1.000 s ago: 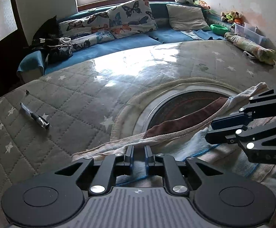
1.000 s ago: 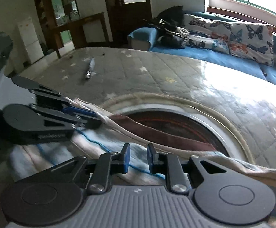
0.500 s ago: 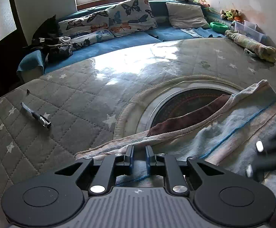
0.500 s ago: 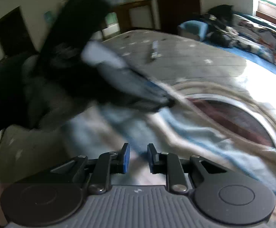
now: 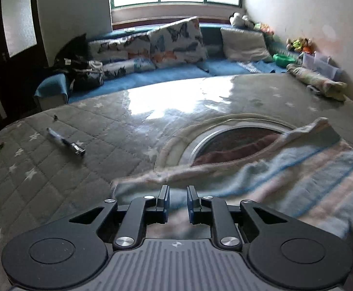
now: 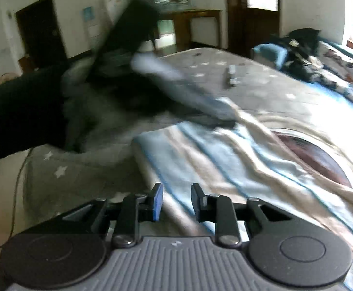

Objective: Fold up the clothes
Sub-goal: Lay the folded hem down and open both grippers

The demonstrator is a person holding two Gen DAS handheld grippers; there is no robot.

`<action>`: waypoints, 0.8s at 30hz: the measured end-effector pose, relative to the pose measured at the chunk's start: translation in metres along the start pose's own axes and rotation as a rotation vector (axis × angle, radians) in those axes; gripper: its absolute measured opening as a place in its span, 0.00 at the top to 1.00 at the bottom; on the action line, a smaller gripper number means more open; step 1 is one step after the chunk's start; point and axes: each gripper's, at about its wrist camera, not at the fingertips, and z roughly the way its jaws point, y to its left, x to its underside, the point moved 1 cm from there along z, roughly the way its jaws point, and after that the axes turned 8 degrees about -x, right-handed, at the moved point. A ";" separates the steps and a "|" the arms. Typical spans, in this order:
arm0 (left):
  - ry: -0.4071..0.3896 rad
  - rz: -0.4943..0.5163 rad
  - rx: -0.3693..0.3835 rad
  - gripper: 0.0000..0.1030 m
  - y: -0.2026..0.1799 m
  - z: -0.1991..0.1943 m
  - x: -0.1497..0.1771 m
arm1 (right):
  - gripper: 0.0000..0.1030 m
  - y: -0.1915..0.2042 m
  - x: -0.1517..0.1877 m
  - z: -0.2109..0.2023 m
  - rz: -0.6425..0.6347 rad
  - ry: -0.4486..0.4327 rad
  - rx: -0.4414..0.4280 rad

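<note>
A blue and beige striped towel (image 5: 285, 177) lies spread on a grey star-quilted mattress (image 5: 79, 169). It partly covers a round cream-rimmed patch (image 5: 237, 140) with dark red inside. My left gripper (image 5: 178, 201) sits at the towel's left edge, its jaws close together with the towel's edge between them. In the right wrist view the left gripper (image 6: 222, 118) is blurred, and the towel (image 6: 212, 165) rises in a ridge to its tip. My right gripper (image 6: 177, 201) hangs over the towel's near edge with its jaws apart. It is out of the left wrist view.
A pen (image 5: 64, 141) lies on the mattress to the left. Butterfly cushions (image 5: 176, 41) line a blue bench under the window. A rolled cloth (image 5: 317, 84) and toys sit by the right wall. A dark sleeve (image 6: 18, 121) fills the left of the right wrist view.
My right gripper swung away from the towel's far edge to its near side, left the left wrist view, and its jaws widened. The left gripper drew back slightly.
</note>
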 end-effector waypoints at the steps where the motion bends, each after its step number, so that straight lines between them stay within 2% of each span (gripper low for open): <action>1: -0.009 -0.001 0.003 0.83 0.000 -0.008 0.006 | 0.76 -0.004 0.003 -0.005 0.017 -0.001 0.019; 5: -0.017 0.016 0.007 0.83 -0.005 -0.031 0.037 | 0.76 -0.021 0.020 -0.015 0.089 0.004 0.077; 10: -0.021 0.038 -0.018 0.83 -0.006 -0.043 0.064 | 0.75 -0.037 0.042 -0.027 0.176 0.007 0.125; 14: -0.025 0.009 -0.028 0.82 -0.001 -0.050 0.068 | 0.73 -0.053 0.065 -0.038 0.238 0.004 0.151; 24: -0.019 0.016 -0.057 0.82 0.002 -0.048 0.073 | 0.72 -0.081 0.120 -0.097 0.424 -0.101 0.269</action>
